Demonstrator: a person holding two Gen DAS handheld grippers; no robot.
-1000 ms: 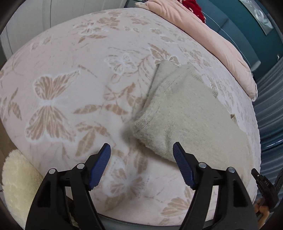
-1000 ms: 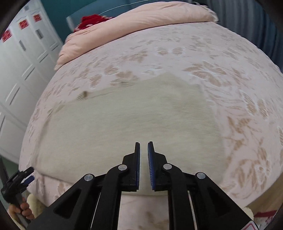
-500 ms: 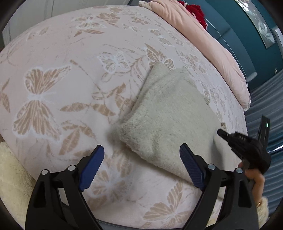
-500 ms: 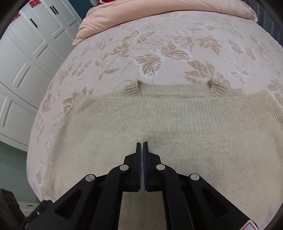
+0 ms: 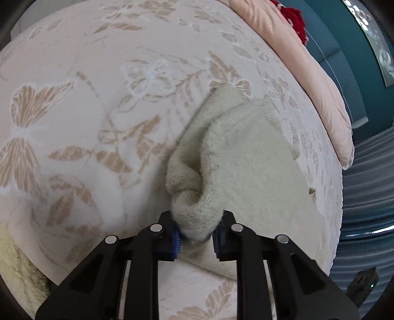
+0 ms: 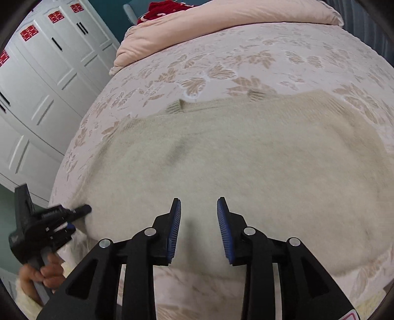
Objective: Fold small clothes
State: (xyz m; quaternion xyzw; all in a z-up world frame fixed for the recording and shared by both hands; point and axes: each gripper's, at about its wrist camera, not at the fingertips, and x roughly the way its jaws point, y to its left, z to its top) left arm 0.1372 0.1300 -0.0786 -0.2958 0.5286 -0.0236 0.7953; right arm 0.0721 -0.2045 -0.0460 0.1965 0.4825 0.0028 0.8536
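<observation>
A cream knit sweater (image 6: 234,157) lies flat on the butterfly-patterned bed, its ribbed collar at the far edge. In the left wrist view the sweater (image 5: 246,157) is bunched at its near corner, and my left gripper (image 5: 195,237) is shut on that corner. In the right wrist view the left gripper (image 6: 73,214) pinches the sweater's left edge. My right gripper (image 6: 199,229) is open, just above the sweater's near hem, holding nothing.
A pink quilt (image 6: 221,22) with a red item (image 6: 160,12) lies at the head of the bed (image 5: 73,98). White wardrobe doors (image 6: 44,64) stand left of it. A teal wall and grey curtain (image 5: 364,197) are on the other side.
My left gripper closed from wide open onto the sweater's corner and bunched it. My right gripper went from shut to open and drew back toward the near hem.
</observation>
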